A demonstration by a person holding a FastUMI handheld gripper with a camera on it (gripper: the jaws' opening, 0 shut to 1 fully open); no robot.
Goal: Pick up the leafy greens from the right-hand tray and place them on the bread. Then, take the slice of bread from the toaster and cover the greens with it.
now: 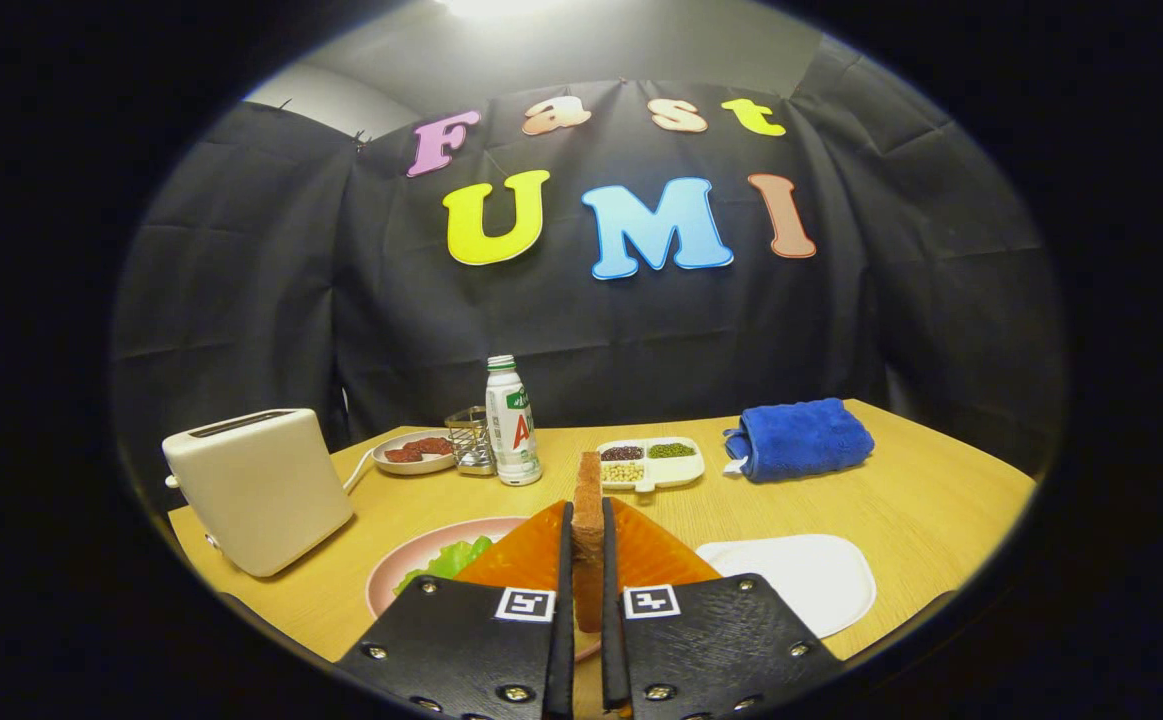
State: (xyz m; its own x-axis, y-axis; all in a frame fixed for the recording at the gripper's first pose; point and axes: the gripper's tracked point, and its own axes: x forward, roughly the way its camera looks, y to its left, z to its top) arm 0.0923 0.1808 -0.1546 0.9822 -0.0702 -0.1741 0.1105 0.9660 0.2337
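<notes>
Tongs (587, 560): two flat plates side by side, left and right mirrored, each widening toward camera with angled outer edge. Matte, faintly textured surface. Round metal screw heads along plate edges, several per plate, bright against surface. One square fiducial marker on each plate near inner front corner: white square, black blocky pattern, patterns differing between sides. Thin straight strip runs along inner edge of each plate, extending forward. Fingers (567, 560) long, narrow, parallel, close together.

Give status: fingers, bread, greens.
Gripper shut on bread slice, held edge-up between the fingers. Greens lie on pink plate, just ahead and below. Toaster stands apart, nothing in the way.
</notes>
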